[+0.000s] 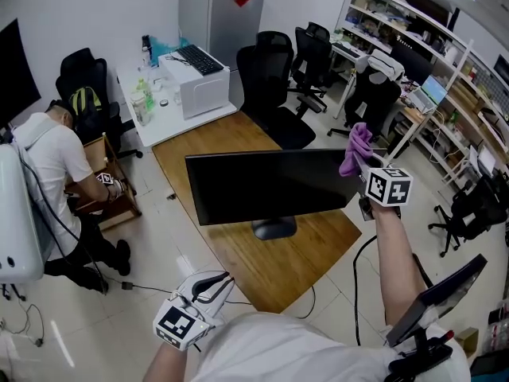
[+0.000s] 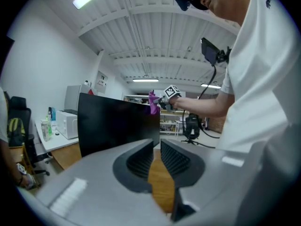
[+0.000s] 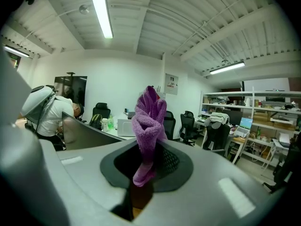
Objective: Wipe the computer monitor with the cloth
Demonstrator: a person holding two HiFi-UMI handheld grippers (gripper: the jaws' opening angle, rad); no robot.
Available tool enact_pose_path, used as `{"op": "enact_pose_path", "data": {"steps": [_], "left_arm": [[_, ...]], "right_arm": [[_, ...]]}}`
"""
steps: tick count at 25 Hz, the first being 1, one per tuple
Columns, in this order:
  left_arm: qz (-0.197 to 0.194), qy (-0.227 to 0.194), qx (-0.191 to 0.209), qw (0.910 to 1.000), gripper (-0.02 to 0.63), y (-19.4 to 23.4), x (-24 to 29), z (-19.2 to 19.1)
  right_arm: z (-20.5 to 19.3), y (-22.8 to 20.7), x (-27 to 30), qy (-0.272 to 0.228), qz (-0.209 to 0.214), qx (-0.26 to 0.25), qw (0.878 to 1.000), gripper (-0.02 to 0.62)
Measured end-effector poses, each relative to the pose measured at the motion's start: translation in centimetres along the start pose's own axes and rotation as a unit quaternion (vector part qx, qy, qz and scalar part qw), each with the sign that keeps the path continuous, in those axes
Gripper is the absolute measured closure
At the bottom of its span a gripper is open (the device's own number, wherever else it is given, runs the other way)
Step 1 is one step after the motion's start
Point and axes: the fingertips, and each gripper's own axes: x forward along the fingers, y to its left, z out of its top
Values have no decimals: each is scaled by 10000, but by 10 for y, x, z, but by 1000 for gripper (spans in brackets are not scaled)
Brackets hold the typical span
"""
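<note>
Cloth (image 1: 355,148), purple and bunched, is clamped in the jaws of the right gripper (image 1: 362,169), at the upper corner of the monitor (image 1: 262,185), about 2 o'clock from the screen's centre. That monitor stands on the wooden bench (image 1: 262,273). At 7 o'clock, low, the left gripper (image 1: 208,286) holds nothing, its jaws a narrow gap apart.

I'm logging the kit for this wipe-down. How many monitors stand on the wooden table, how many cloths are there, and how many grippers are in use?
Monitor on the wooden table: 1
Purple cloth: 1, clamped in the right gripper
Grippers: 2, counting the left gripper, which is empty with its jaws slightly apart
Total: 4
</note>
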Motion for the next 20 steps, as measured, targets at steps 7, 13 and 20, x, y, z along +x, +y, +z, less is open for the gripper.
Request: {"op": "enact_pose_path", "data": {"steps": [7, 13, 20], "left_arm": [[91, -19, 36, 10000, 536, 12, -18, -4], [74, -39, -9, 10000, 536, 16, -30, -6], [102, -117, 13, 9999, 535, 25, -43, -8]], "right_arm": [[9, 28, 4, 25, 79, -72, 9999, 548], [16, 54, 8, 13, 199, -106, 9997, 548], [24, 92, 14, -38, 403, -164, 9990, 548]]}}
